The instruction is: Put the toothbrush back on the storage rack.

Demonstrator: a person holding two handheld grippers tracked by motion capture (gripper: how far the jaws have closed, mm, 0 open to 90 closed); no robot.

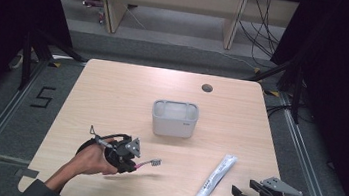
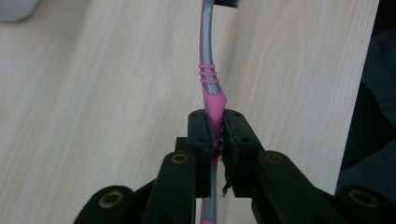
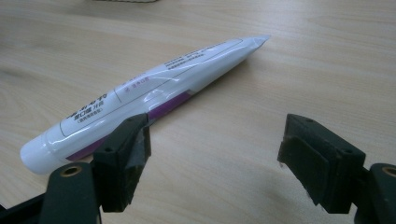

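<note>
Toothbrush (image 2: 208, 88) clamped in left tongs (image 2: 217, 130); right tongs (image 3: 212, 144) gape beside illegibly printed toothpaste tube (image 3: 140, 93).

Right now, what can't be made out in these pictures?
- Toothbrush head: cut off by the top edge in the left gripper view; bristles too small in the high view.
- Toothbrush handle end: hidden behind the left tool.
- Toothpaste tube print: too small to read in the right gripper view; the right tool covers part of the tube.
- Inside of the grey holder: its walls hide the bottom in the high view.
</note>
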